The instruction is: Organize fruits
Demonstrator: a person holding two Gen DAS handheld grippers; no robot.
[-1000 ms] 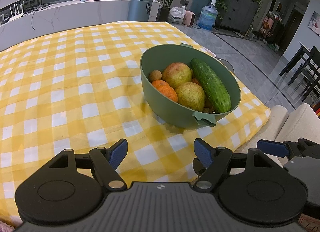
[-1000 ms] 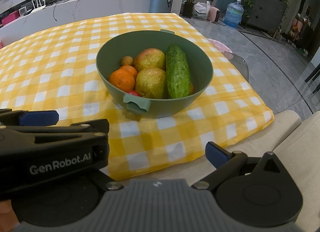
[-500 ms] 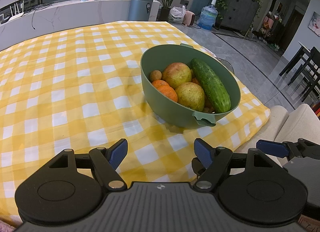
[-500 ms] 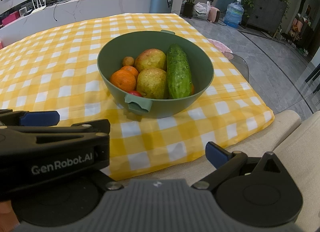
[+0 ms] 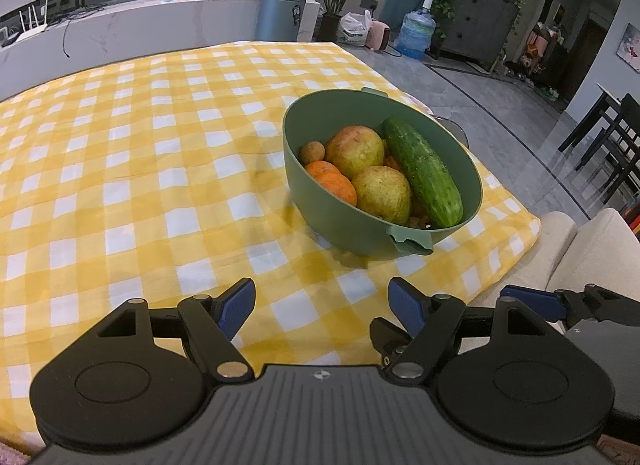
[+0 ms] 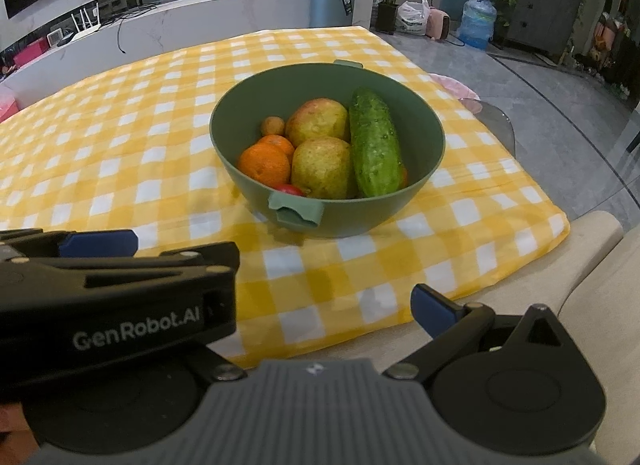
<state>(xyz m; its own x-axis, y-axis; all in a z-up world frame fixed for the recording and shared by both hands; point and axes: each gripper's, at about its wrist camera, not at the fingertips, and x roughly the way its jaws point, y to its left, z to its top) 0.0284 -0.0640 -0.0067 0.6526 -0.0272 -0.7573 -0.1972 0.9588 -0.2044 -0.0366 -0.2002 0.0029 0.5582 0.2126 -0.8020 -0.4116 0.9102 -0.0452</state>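
The bowl (image 6: 424, 169) stands on the cloth (image 6: 120, 153) that covers the bench, toward its right near corner. In the bowl, the cucumber (image 6: 374, 143) lies along the right side, 2 apples (image 6: 322, 169) sit one behind the other just left of it, and 2 oranges (image 6: 265, 164) lie further left with a small round fruit (image 6: 273, 125) behind them. Beyond the bench's far edge a counter (image 6: 180, 21) runs across, with a bin (image 6: 333, 1) at its right end.
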